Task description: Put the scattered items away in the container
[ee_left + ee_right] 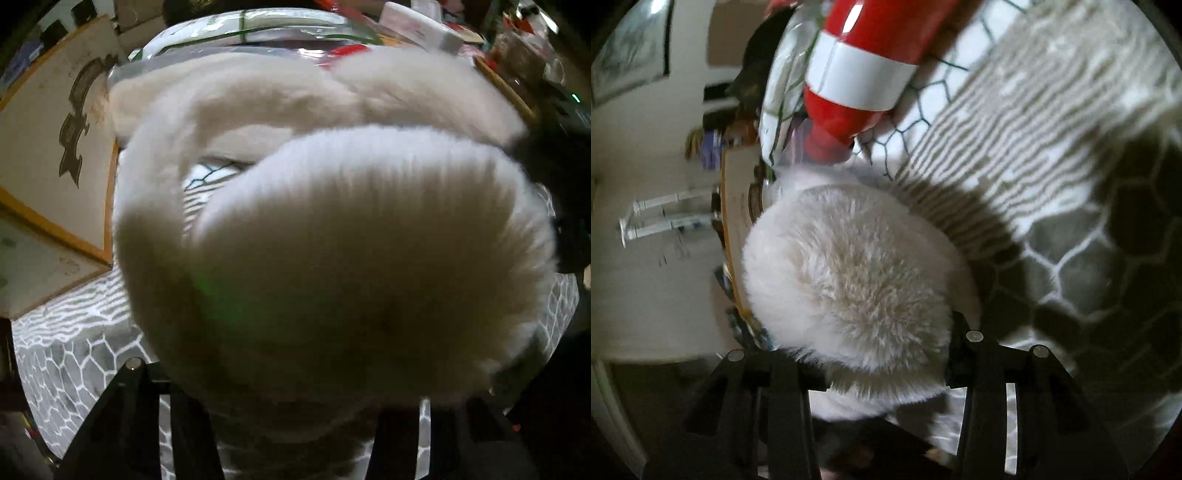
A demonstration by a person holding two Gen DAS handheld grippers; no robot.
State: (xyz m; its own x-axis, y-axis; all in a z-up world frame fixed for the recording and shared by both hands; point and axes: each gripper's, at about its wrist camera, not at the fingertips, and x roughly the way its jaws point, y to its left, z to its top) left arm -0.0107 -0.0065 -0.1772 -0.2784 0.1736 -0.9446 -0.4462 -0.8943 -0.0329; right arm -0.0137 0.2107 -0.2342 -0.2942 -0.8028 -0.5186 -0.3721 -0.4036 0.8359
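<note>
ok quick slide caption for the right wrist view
Right gripper closed on fluffy white earmuffs, red-and-white bottle ahead on patterned cloth.

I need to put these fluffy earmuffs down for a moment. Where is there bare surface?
The patterned cloth right of the earmuffs lies bare, bordered by the red bottle above. Another strip shows below the cardboard board. Crowded behind: plastic-wrapped packages.

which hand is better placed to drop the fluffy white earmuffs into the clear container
Both grippers, left and right, clamp the fluffy white earmuffs. Probably the left: its view looks straight over them at the clear plastic container, whereas the right's is tilted, with that container off to one side.
</note>
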